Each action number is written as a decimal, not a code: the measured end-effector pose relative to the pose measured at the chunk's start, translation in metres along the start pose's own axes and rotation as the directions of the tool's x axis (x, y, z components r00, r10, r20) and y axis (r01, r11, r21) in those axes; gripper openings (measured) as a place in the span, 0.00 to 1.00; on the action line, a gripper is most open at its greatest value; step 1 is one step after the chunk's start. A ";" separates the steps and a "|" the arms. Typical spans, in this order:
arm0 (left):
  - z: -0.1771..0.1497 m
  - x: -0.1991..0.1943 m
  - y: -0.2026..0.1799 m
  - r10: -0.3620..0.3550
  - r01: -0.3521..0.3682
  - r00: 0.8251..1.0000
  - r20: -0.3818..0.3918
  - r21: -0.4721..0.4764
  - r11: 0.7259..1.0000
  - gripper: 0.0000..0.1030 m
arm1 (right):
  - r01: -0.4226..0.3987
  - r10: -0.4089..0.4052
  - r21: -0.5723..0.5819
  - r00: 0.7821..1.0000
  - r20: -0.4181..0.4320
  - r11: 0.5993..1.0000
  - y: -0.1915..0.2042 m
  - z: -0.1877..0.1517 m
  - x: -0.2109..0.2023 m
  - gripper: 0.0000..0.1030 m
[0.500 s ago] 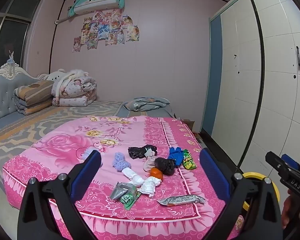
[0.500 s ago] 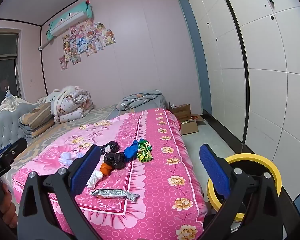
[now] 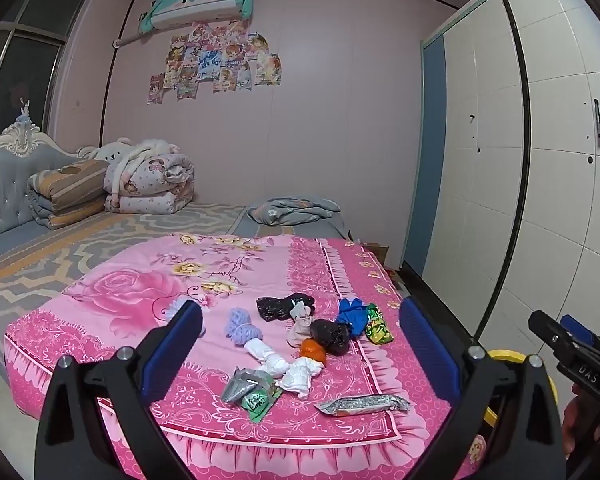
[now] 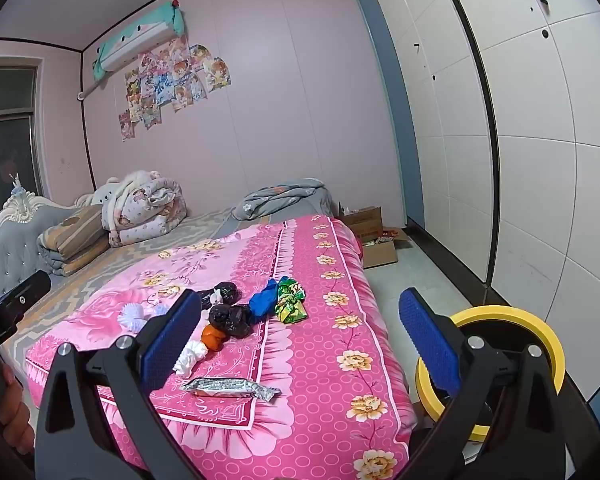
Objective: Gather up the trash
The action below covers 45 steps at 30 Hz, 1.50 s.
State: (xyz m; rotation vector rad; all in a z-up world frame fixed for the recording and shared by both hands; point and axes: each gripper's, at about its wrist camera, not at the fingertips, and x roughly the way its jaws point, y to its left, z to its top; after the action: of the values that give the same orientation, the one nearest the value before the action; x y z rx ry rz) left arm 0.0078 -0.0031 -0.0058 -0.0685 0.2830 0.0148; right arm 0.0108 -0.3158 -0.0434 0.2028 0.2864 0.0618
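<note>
Trash lies scattered on the pink floral bedspread (image 3: 140, 292): a silver snack wrapper (image 3: 362, 404) near the front edge, a grey and green packet (image 3: 248, 390), white crumpled tissues (image 3: 296, 372), an orange piece (image 3: 313, 350), a black bag (image 3: 330, 336), a blue piece (image 3: 350, 314) and a green wrapper (image 3: 376, 320). The silver wrapper (image 4: 230, 388) and green wrapper (image 4: 290, 300) also show in the right wrist view. My left gripper (image 3: 300, 348) is open and empty, held before the bed. My right gripper (image 4: 300, 344) is open and empty. A yellow-rimmed bin (image 4: 500, 360) stands on the floor by the bed's right side.
White wardrobe doors (image 4: 540, 160) line the right wall. Cardboard boxes (image 4: 374, 236) sit on the floor beyond the bed corner. Folded quilts (image 3: 148, 184) and a headboard (image 3: 4, 184) are at the far left. A grey blanket (image 3: 296, 210) lies at the bed's far end.
</note>
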 end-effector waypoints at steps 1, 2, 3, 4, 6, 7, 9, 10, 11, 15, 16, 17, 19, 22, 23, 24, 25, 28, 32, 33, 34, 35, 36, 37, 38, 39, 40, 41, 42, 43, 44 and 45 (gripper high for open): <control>0.000 0.000 0.000 0.000 0.000 1.000 0.001 -0.002 1.000 0.92 | 0.000 0.000 0.001 1.000 -0.001 1.000 0.000 0.000 0.000 0.92; 0.001 -0.002 0.001 -0.002 0.002 1.000 0.003 -0.003 1.000 0.92 | 0.000 0.000 0.002 1.000 -0.002 1.000 0.000 0.000 0.000 0.92; 0.000 -0.002 0.001 -0.001 0.001 1.000 0.003 -0.003 1.000 0.92 | 0.001 -0.001 0.001 1.000 -0.001 1.000 0.000 0.000 0.000 0.92; 0.000 -0.002 0.002 0.000 0.000 1.000 0.004 -0.003 1.000 0.92 | 0.001 -0.001 0.001 1.000 -0.001 1.000 0.000 0.000 0.000 0.92; 0.000 -0.003 0.003 -0.004 0.004 1.000 0.005 -0.003 1.000 0.92 | 0.000 0.000 0.002 1.000 -0.002 1.000 0.000 0.000 0.000 0.92; 0.000 -0.003 0.003 -0.003 0.003 1.000 0.004 -0.003 1.000 0.92 | 0.000 0.000 0.003 1.000 -0.002 1.000 0.000 0.000 0.000 0.92; 0.000 -0.004 0.004 -0.006 0.006 1.000 0.005 -0.004 1.000 0.92 | 0.000 0.000 0.002 1.000 -0.003 1.000 0.000 0.000 0.000 0.92; 0.000 -0.004 0.004 -0.006 0.006 1.000 0.005 -0.004 1.000 0.92 | -0.001 0.001 0.002 1.000 -0.004 1.000 0.000 0.000 0.000 0.92; 0.000 -0.004 0.004 -0.005 0.005 1.000 0.006 -0.004 1.000 0.92 | -0.001 0.001 0.002 1.000 -0.004 1.000 0.000 0.000 0.000 0.92; 0.001 -0.005 0.005 -0.006 0.006 1.000 0.006 -0.006 1.000 0.92 | -0.001 0.001 0.003 1.000 -0.005 1.000 0.000 0.000 0.000 0.92; 0.000 -0.004 0.005 -0.007 0.007 1.000 0.006 -0.006 1.000 0.92 | 0.000 0.000 0.003 1.000 -0.006 1.000 0.000 0.000 0.000 0.92; 0.000 -0.004 0.004 -0.008 0.008 1.000 0.005 -0.006 1.000 0.92 | 0.000 0.000 0.003 1.000 -0.006 1.000 0.000 0.001 0.000 0.92; 0.002 -0.005 0.005 -0.007 0.007 1.000 0.006 -0.008 1.000 0.92 | -0.001 0.001 0.004 1.000 -0.009 1.000 -0.002 -0.002 0.002 0.92; 0.002 -0.005 0.005 -0.007 0.007 1.000 0.006 -0.009 1.000 0.92 | -0.001 0.001 0.004 1.000 -0.008 1.000 -0.001 -0.002 0.002 0.92; 0.002 -0.005 0.005 -0.006 0.006 1.000 0.006 -0.009 1.000 0.92 | -0.001 0.001 0.004 1.000 -0.009 1.000 -0.001 -0.002 0.002 0.92; 0.002 -0.005 0.005 -0.005 0.005 1.000 0.006 -0.008 1.000 0.92 | -0.001 0.001 0.004 1.000 -0.009 1.000 -0.001 -0.002 0.002 0.92; 0.002 -0.005 0.005 -0.006 0.006 1.000 0.006 -0.009 1.000 0.92 | 0.000 0.000 0.004 1.000 -0.010 1.000 -0.001 -0.002 0.002 0.92; 0.001 -0.006 0.006 -0.008 0.008 1.000 0.006 -0.013 1.000 0.92 | 0.000 0.000 0.005 1.000 -0.010 1.000 -0.001 -0.002 0.002 0.92; 0.001 -0.006 0.007 -0.006 0.006 1.000 0.006 -0.013 1.000 0.92 | 0.000 0.000 0.006 1.000 -0.013 1.000 0.001 -0.004 0.004 0.92; 0.000 -0.005 0.006 -0.006 0.006 1.000 0.006 -0.013 1.000 0.92 | 0.000 0.000 0.006 1.000 -0.013 1.000 0.001 -0.004 0.004 0.92; 0.000 -0.006 0.007 -0.005 0.005 1.000 0.007 -0.013 1.000 0.92 | 0.000 0.000 0.007 1.000 -0.013 1.000 0.001 -0.004 0.004 0.92; 0.001 -0.006 0.007 -0.006 0.006 1.000 0.007 -0.013 1.000 0.92 | 0.000 0.000 0.007 1.000 -0.013 1.000 0.001 -0.004 0.004 0.92; 0.000 -0.006 0.007 -0.005 0.005 1.000 0.007 -0.014 1.000 0.92 | -0.001 0.001 0.007 1.000 -0.013 1.000 0.001 -0.005 0.004 0.92; 0.001 -0.006 0.007 -0.006 0.006 1.000 0.006 -0.014 1.000 0.92 | 0.000 0.000 0.006 1.000 -0.014 1.000 0.001 -0.004 0.004 0.92; 0.001 -0.006 0.007 -0.005 0.006 1.000 0.006 -0.014 1.000 0.92 | 0.001 -0.001 0.006 1.000 -0.014 1.000 0.001 -0.004 0.004 0.92; 0.001 -0.006 0.007 -0.004 0.005 1.000 0.007 -0.014 1.000 0.92 | 0.000 0.000 0.007 1.000 -0.015 1.000 0.001 -0.003 0.003 0.92; 0.001 -0.006 0.007 -0.004 0.004 1.000 0.007 -0.014 1.000 0.92 | -0.001 0.001 0.008 1.000 -0.015 1.000 0.001 -0.005 0.004 0.92; 0.000 -0.006 0.007 -0.005 0.005 1.000 0.007 -0.015 1.000 0.92 | 0.000 0.001 0.009 1.000 -0.016 1.000 0.001 -0.003 0.003 0.92; 0.000 -0.006 0.007 -0.005 0.005 1.000 0.006 -0.015 1.000 0.92 | 0.000 0.000 0.009 1.000 -0.017 1.000 0.001 -0.007 0.006 0.92; 0.000 -0.005 0.007 -0.005 0.005 1.000 0.005 -0.016 1.000 0.92 | 0.000 0.000 0.009 1.000 -0.017 1.000 0.001 -0.008 0.007 0.92; 0.000 -0.005 0.007 -0.005 0.005 1.000 0.006 -0.015 1.000 0.92 | 0.000 0.000 0.009 1.000 -0.017 1.000 0.001 -0.007 0.006 0.92; 0.000 -0.005 0.008 -0.004 0.004 1.000 0.007 -0.015 1.000 0.92 | -0.001 0.001 0.010 1.000 -0.017 1.000 0.001 -0.009 0.007 0.92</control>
State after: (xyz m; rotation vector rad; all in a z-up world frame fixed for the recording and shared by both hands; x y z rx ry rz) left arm 0.0022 0.0046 -0.0051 -0.0837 0.2763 0.0134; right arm 0.0150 -0.3125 -0.0533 0.2122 0.3041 0.0630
